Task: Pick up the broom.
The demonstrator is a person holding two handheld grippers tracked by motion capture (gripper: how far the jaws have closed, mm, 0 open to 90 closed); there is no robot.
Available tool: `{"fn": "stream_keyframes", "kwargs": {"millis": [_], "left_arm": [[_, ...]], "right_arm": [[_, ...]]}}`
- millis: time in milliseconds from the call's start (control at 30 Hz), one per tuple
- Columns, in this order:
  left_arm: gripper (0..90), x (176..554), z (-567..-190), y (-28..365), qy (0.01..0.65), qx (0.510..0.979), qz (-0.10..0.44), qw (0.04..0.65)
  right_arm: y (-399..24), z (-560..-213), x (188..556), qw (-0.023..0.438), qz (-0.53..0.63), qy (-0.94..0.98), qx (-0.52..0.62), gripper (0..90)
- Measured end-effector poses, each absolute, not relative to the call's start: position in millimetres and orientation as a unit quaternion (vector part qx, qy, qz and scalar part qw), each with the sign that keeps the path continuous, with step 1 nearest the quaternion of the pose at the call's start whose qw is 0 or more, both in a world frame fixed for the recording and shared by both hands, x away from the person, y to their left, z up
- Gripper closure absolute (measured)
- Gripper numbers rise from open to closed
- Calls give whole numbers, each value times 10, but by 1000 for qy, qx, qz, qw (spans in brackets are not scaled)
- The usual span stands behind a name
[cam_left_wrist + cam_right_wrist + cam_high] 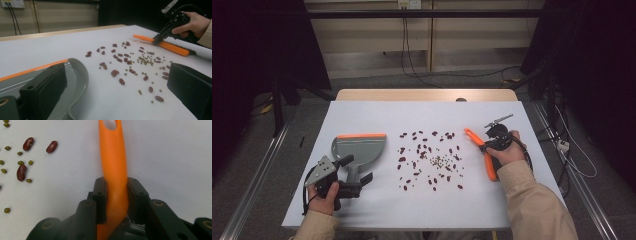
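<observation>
Red beans and small green beans lie scattered across the middle of the white desk, the green ones bunched toward the right of the spread. To their right lies an orange brush, its handle pointing toward the far side of the desk. The right tool is clamped on that handle: in the right gripper view the orange handle runs between the two black jaws, which press its sides. The right hand grips the tool from behind. Left of the beans a grey dustpan with an orange lip lies flat, its stem toward the person. The left tool sits at that stem, jaws wide apart; in the left gripper view one jaw lies over the pan and the other stands clear over bare desk. The left hand holds it near the desk's near edge.
</observation>
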State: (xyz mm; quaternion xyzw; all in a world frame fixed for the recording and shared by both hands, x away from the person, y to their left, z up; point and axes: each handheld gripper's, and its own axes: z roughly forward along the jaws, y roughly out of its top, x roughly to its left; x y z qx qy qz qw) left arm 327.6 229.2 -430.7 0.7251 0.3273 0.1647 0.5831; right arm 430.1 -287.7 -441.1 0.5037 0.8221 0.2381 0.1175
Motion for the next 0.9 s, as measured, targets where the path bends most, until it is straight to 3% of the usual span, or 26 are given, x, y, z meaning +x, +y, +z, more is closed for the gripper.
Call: {"fn": "stream_keyframes", "kwargs": {"millis": [567,900], "left_arm": [[25,3311,-4225,2205,320,724,173,586],[26,3309,-4164,2104,310,729,175,586]], "right_arm": [[-3247,-3949,3742,245,441,701,505,720],[-3230,-3871,3551,262,506,673,471,720]]}}
